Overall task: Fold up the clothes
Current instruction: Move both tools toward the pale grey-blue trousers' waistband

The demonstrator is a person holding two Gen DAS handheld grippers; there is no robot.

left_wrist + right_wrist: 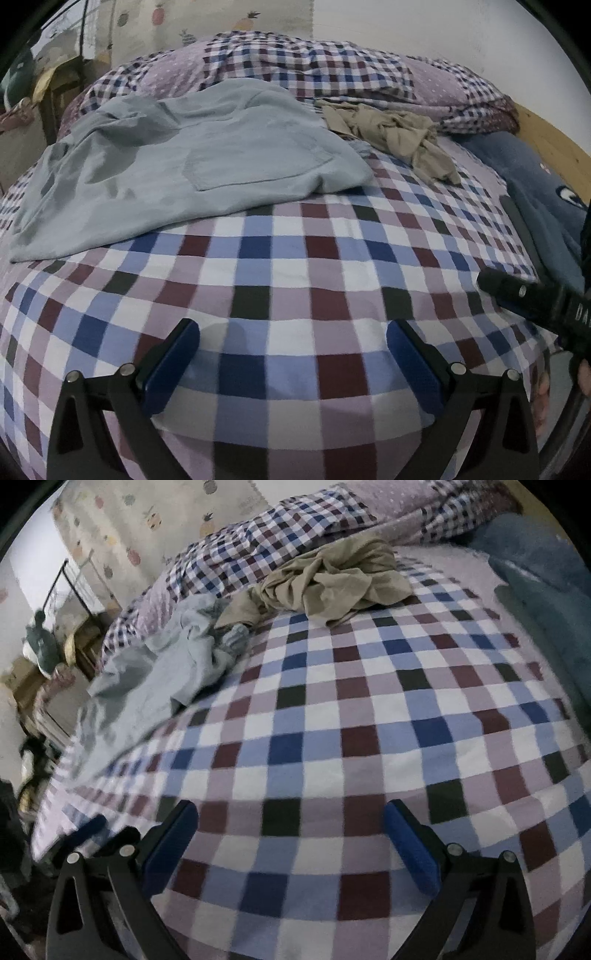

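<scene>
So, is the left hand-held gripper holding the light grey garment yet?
No, the left hand-held gripper is open over bare checked bedsheet, short of the light grey garment.

dim room. below me a checked bedsheet (295, 266) w/ bunched checked duvet (314, 62) at far end. fruit-print wall (122, 524) behind. wood bed frame (546, 136) on right, cluttered shelf (40, 653) to left.

From the left wrist we look low and forward across the checked bed (295, 266), close above the sheet, toward the grey-blue garment (184, 166) ahead on the left. From the right wrist we face the same bed (351, 720) from further right, angled leftward, with that garment (155, 679) farther off. Both views share the sheet, the beige clothing (399, 136) (332, 583) and the checked quilt (314, 62) (258, 542) behind.
</scene>
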